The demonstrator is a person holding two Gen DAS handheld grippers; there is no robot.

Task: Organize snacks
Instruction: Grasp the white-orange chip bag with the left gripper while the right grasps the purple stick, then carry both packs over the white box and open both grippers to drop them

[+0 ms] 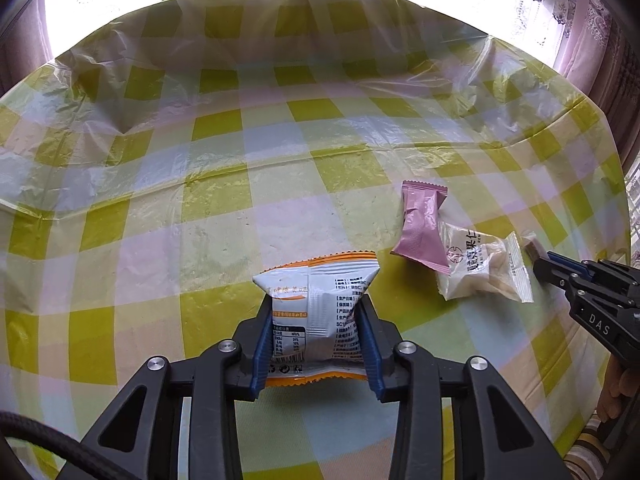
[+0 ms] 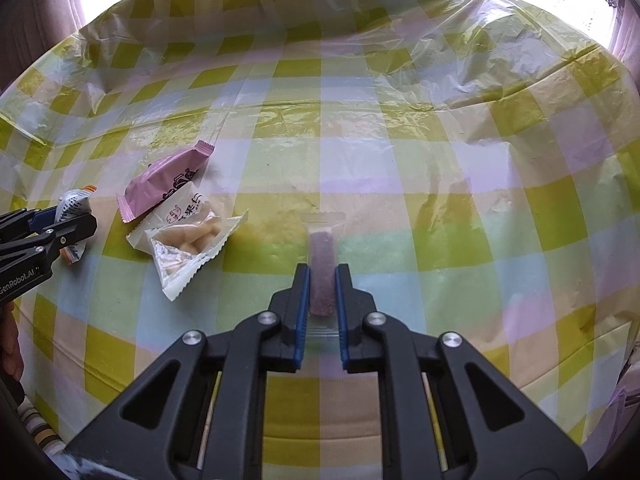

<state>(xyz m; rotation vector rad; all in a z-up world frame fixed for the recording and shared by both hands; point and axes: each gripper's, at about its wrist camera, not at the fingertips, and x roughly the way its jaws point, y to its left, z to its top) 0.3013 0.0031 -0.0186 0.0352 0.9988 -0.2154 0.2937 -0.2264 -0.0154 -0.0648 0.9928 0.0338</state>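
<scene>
My left gripper [image 1: 316,304] is shut on a silver and orange snack packet [image 1: 316,300], its blue pads squeezing the packet's sides; the same packet [image 2: 74,204] shows in the right wrist view. My right gripper [image 2: 322,270] is shut on a thin purple bar in a clear wrapper [image 2: 322,264], which lies lengthwise between the pads. In the left wrist view the right gripper [image 1: 538,264] reaches in from the right with the bar's end [image 1: 532,248] at its tips. A pink packet [image 1: 420,226] [image 2: 164,184] and a clear packet of pale biscuits [image 1: 484,268] [image 2: 188,240] lie side by side between the two grippers.
A plastic tablecloth [image 1: 224,200] [image 2: 460,208] in yellow, pink and blue checks covers the table, wrinkled toward the far edge. Bright windows and curtains [image 1: 588,32] stand behind. A person's hand [image 1: 616,392] holds the right gripper's handle.
</scene>
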